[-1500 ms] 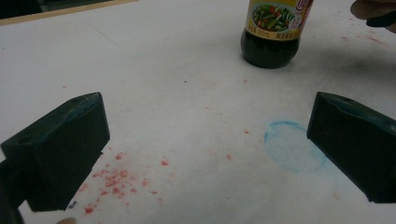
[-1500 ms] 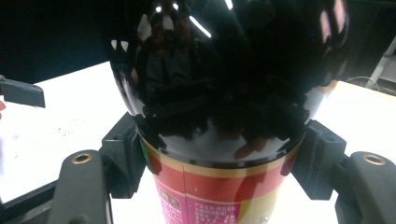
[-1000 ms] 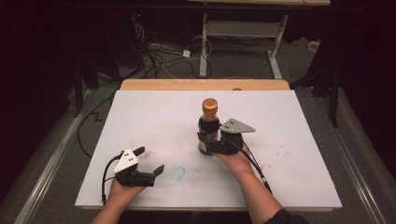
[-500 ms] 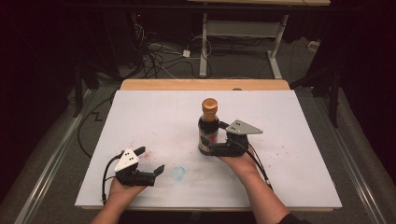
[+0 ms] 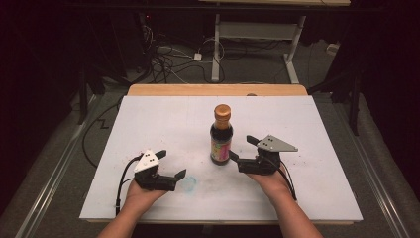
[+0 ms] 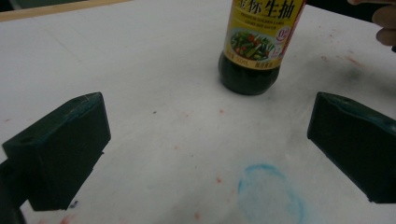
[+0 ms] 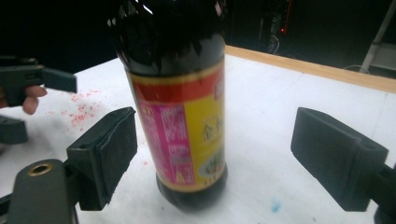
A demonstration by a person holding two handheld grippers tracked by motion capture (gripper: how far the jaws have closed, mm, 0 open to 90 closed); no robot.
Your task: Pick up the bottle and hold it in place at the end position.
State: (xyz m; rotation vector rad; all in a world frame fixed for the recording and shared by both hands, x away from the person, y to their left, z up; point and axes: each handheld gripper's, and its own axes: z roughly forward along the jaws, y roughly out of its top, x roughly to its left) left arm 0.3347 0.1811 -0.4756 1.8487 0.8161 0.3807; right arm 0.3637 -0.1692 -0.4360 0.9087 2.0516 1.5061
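The dark glass sauce bottle [image 5: 221,136] stands upright, set down, with the right gripper [image 5: 240,151] spread just beside it after opening, and the left gripper [image 5: 171,164] spread near it.

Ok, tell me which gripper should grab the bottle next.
Right gripper: its open jaws face the upright bottle close by, apart from it. The left gripper sits open, farther off.

The room is dark. Grey carpet floor [image 5: 381,163] surrounds the surface [image 5: 163,119]. Tangled cables [image 5: 168,59] lie beyond it, near a white desk frame [image 5: 257,32].
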